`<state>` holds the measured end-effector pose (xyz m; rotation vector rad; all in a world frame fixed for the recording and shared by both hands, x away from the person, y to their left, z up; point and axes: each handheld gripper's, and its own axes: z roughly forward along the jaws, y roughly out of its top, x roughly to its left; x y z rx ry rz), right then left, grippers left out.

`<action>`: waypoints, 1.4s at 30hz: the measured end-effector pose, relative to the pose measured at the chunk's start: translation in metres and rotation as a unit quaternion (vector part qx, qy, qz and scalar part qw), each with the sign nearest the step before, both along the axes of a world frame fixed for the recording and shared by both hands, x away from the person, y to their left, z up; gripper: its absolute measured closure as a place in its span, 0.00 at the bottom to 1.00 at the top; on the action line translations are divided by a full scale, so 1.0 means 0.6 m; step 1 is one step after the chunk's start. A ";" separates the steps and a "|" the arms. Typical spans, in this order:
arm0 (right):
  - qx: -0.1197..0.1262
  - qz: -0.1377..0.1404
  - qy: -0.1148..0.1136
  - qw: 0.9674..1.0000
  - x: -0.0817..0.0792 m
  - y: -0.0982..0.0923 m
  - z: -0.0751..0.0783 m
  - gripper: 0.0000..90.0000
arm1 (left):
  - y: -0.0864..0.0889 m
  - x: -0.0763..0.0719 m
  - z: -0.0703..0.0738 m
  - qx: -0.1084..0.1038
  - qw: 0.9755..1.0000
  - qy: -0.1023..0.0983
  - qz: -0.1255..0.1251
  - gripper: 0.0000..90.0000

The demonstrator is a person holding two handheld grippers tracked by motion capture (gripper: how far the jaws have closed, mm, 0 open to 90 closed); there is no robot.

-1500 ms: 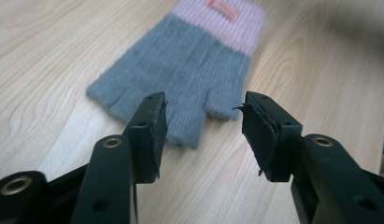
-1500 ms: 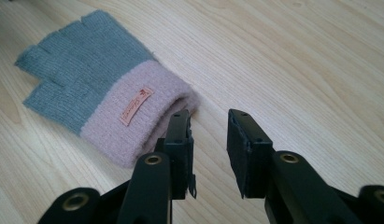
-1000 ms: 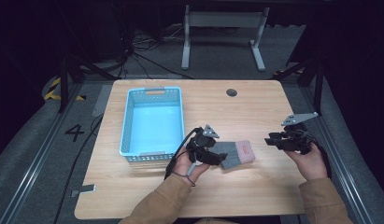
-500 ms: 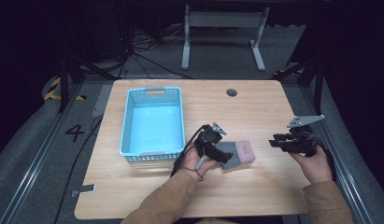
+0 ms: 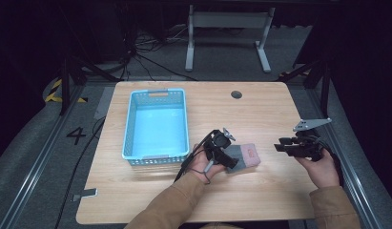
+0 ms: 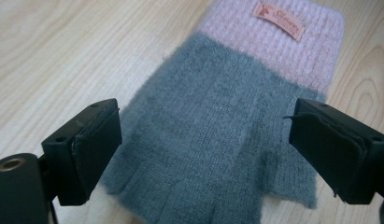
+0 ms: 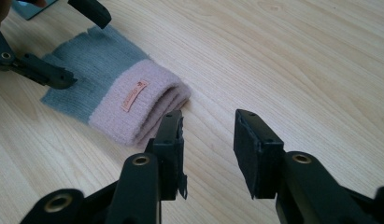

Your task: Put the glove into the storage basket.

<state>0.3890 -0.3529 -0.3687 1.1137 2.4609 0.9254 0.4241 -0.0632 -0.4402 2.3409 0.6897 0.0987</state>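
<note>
Grey glove [image 6: 213,154] with pink cuff lies flat on the table [image 5: 260,114], just right of the blue basket [image 5: 158,125]. Your left gripper [image 6: 203,154] has just opened wide, jaws straddling the fingers, not pressing. Your right gripper [image 7: 208,149] has been opening, empty, beside the cuff. Orange cuff label [image 6: 279,17]: script unreadable.

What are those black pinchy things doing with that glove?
A person holds a hand-held gripper in each hand at a wooden table. The left hand-held gripper has just been opening its jaws, which straddle a grey and pink glove lying flat. The right hand-held gripper waits open, off to the side. A blue basket sits nearby.
</note>
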 end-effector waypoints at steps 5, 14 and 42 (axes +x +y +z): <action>0.000 0.001 0.002 1.000 0.000 0.001 -0.002 0.69 | -0.009 0.001 -0.011 0.026 1.000 -0.010 -0.004 0.08; 0.003 -0.002 0.005 1.000 0.001 -0.002 -0.005 0.68 | -0.015 -0.005 -0.017 0.045 0.999 -0.016 -0.006 0.10; 0.004 -0.003 0.002 1.000 0.003 -0.003 -0.005 0.68 | -0.012 -0.015 0.008 0.048 0.998 0.006 -0.032 0.71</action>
